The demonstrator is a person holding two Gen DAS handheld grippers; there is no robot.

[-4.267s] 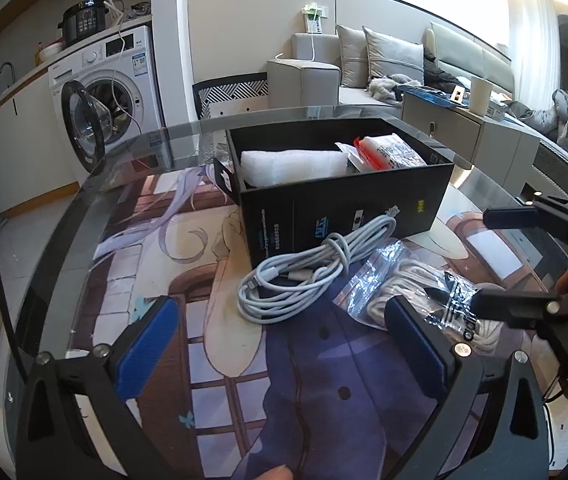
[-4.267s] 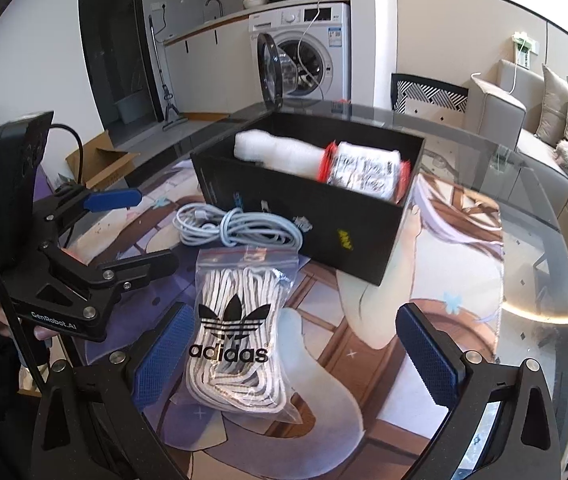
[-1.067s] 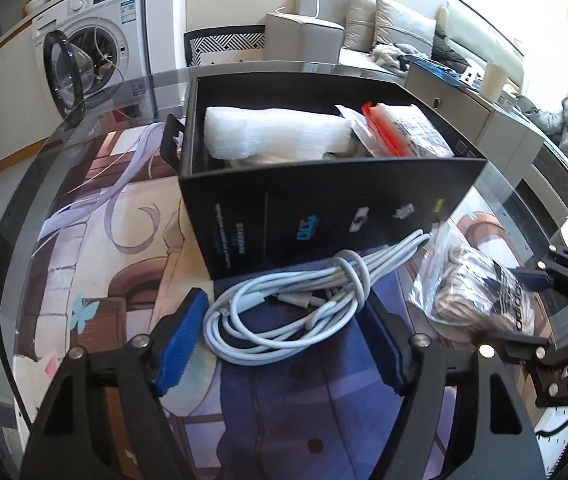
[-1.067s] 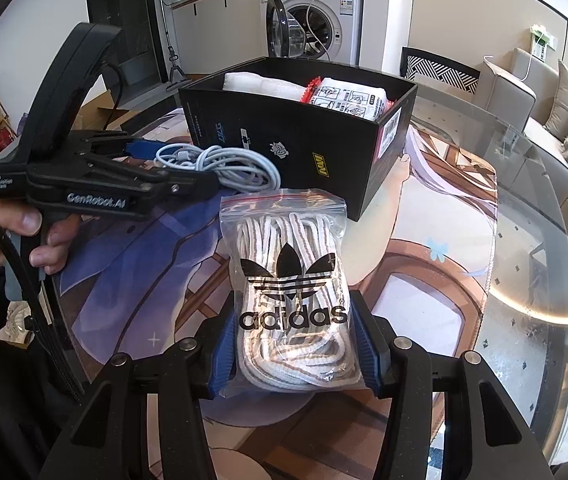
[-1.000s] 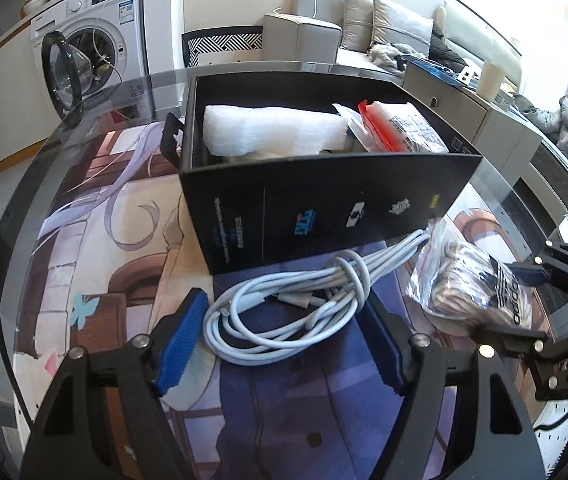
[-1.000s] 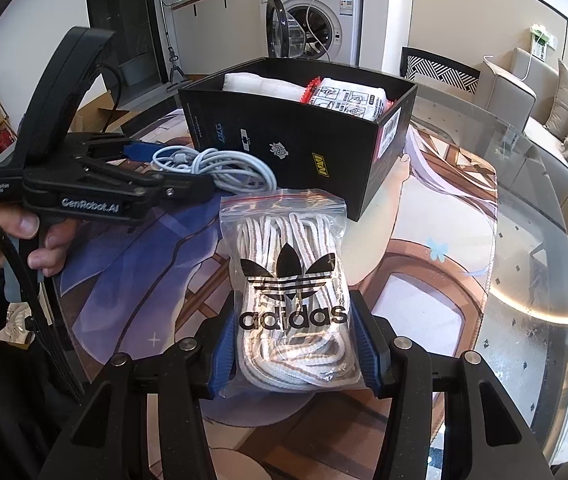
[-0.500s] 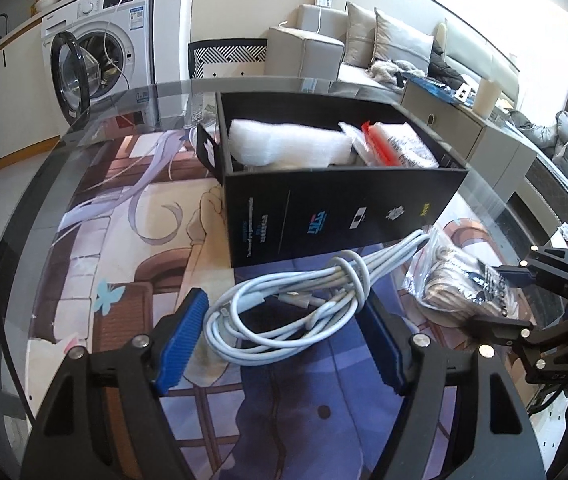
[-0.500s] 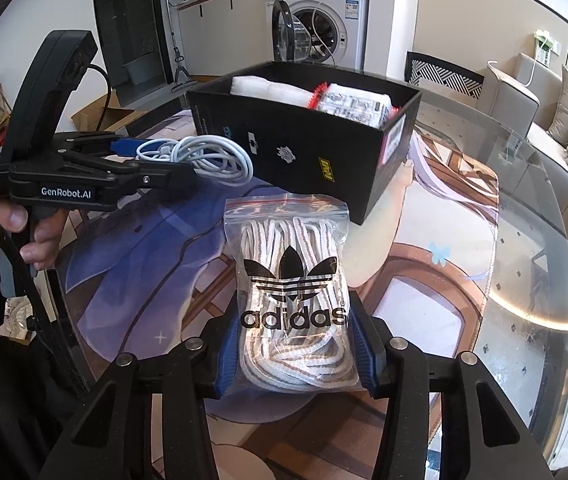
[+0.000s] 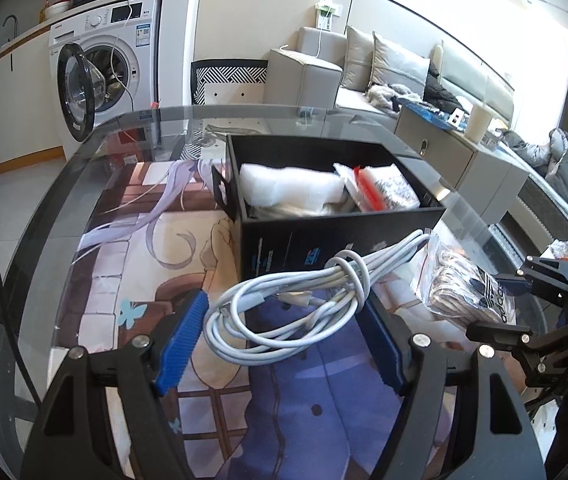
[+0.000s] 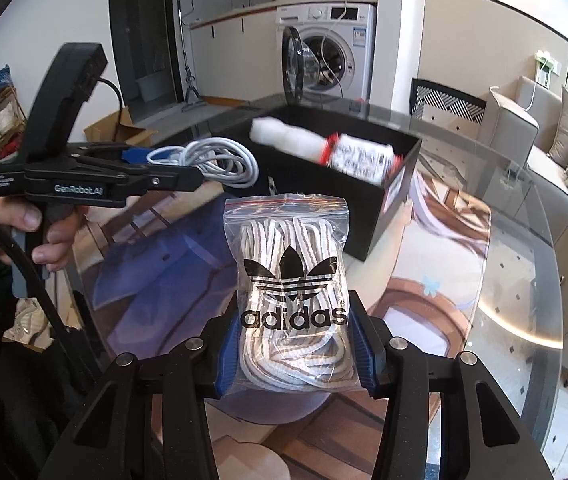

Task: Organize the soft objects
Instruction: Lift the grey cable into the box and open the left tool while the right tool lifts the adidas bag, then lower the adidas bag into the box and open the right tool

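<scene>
Soft objects are the job here, and two of them are already off the glass tabletop [image 9: 44,248], one in each gripper, both just short of the black box [image 9: 323,236] that stands toward the tabletop's far edge.

That box is the biggest piece: open-topped, its near wall facing both cameras, with a white padded roll [image 9: 291,188] lying along its left half and a printed packet with a red strip [image 9: 383,188] on its right half. Little free floor shows between them, so whatever goes in next will probably have to lie on top or along the near wall.

Next in size is the coiled white cable [image 9: 287,304], knotted around itself. The left gripper [image 9: 284,344] has its blue pads set wide against the coil's two sides and carries it above the printed mat [image 9: 144,240], near the box's front wall.

Smallest is the zip bag of laces [image 10: 291,296], pinched across its lower part by the right gripper [image 10: 289,360], jaws narrowed on it, with the bag's top standing free.

To do this step well, I would lift each load clear of the near rim before moving forward, since the cable's loose loops could catch the wall. Lower it fully inside before letting go, one hand at a time.
</scene>
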